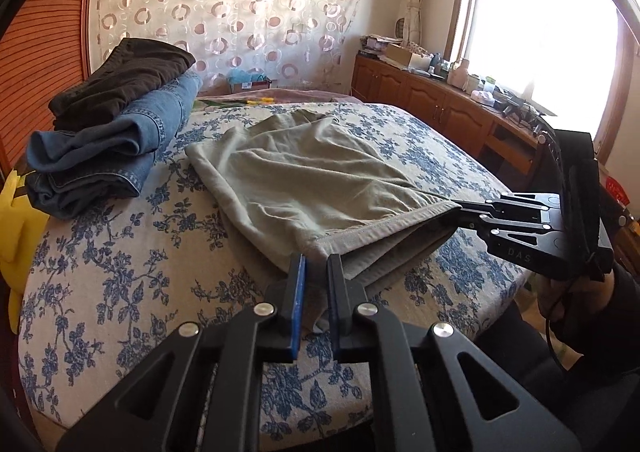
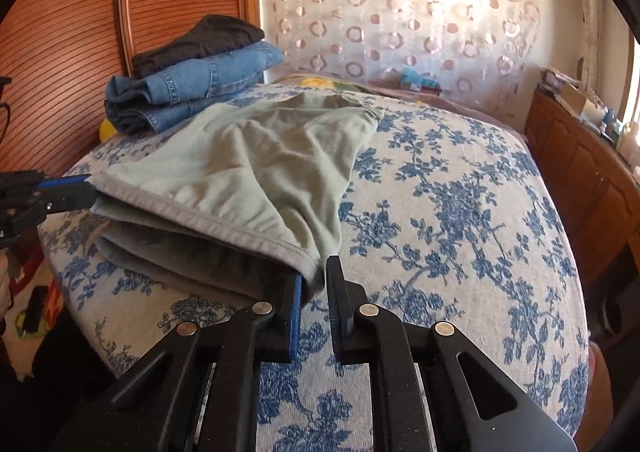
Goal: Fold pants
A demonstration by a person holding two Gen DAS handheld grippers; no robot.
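Pale green pants (image 1: 304, 180) lie folded on the bed, their hemmed edge lifted toward me. My left gripper (image 1: 317, 264) is shut on the near left corner of that edge. My right gripper (image 1: 456, 210) comes in from the right in the left wrist view and is shut on the other corner. In the right wrist view the pants (image 2: 248, 172) stretch from my right gripper (image 2: 316, 272), which pinches the cloth, to the left gripper (image 2: 86, 188) at the far left. The edge hangs taut between both grippers, a little above the bedspread.
The bed has a white bedspread with blue flowers (image 1: 120, 292). A stack of folded jeans (image 1: 112, 148) and dark pants (image 1: 124, 76) sits at the far left by the wooden headboard. A wooden cabinet (image 1: 432, 100) with clutter runs under the window on the right.
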